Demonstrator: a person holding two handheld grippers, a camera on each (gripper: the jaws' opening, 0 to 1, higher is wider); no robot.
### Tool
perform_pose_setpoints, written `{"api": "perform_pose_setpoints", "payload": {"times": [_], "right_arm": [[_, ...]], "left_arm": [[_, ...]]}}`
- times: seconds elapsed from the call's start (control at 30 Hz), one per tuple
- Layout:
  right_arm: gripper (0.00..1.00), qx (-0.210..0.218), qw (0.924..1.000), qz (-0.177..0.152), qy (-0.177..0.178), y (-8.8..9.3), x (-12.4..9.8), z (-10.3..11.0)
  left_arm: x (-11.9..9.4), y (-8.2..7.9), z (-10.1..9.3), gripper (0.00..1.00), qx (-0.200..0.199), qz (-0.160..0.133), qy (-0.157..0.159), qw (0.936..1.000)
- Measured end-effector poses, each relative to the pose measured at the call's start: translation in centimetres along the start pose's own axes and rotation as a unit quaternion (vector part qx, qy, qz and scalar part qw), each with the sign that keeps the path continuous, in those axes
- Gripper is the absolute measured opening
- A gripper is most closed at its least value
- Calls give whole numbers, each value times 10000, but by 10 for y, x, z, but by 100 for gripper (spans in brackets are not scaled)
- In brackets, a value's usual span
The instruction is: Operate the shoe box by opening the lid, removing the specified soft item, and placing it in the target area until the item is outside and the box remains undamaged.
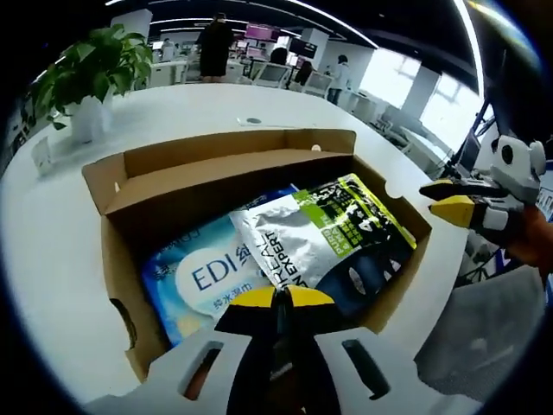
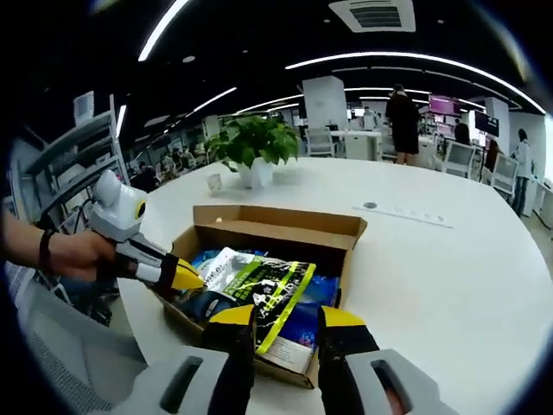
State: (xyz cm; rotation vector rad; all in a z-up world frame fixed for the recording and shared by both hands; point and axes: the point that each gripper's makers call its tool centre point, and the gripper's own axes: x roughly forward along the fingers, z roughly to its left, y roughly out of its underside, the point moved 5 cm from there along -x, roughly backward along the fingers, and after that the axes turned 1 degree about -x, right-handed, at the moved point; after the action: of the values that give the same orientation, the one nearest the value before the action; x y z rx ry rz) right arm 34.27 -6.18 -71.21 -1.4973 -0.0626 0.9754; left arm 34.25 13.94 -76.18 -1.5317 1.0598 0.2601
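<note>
A: Two grippers at the open shoe box (image 1: 121,186); silver pouch (image 1: 302,238) lies inside.
B: Left gripper (image 1: 275,298) jaws pressed together; right gripper (image 2: 288,317) jaws spread, ready to pinch.

Blue pack (image 1: 194,277) in the box (image 1: 112,186), left gripper view: large "EDI" in blue on a white oval, followed by a Chinese character; smaller Chinese lines beneath, too small to read. Silver-and-green pouch (image 1: 320,229) lying over it: "EXPERT" runs along the silver side, with another line beside it ending in "LE"; white print on the green-black panel can't be made out. Right gripper view: print on the same pouch (image 2: 259,285) is illegible.
</note>
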Motion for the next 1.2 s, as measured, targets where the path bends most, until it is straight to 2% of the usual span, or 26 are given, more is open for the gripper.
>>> {"api": "perform_pose_setpoints", "payload": {"times": [0.27, 0.43, 0.7, 0.87, 1.03, 1.2], "right_arm": [[22, 133, 9995, 260, -129, 8, 21, 9], [21, 235, 9987, 435, -85, 15, 32, 3], [9, 590, 9968, 506, -191, 20, 43, 6], [0, 810, 9960, 310, -207, 16, 36, 5], [0, 804, 9961, 260, -247, 14, 30, 4], [0, 902, 9957, 71, -181, 7, 18, -3]], "left_arm": [[0, 3, 2, 2, 28, -11, 16, 10000], [-2, 4, -1, 2, 15, -2, 24, 10000], [-4, 3, -4, 1, -33, -29, 21, 10000], [-9, -1, -6, 0, -127, -110, 55, 9998], [-8, -6, -11, 0, -101, -173, 134, 9997], [-8, -18, -21, 0, 25, -283, 233, 9993]]}}
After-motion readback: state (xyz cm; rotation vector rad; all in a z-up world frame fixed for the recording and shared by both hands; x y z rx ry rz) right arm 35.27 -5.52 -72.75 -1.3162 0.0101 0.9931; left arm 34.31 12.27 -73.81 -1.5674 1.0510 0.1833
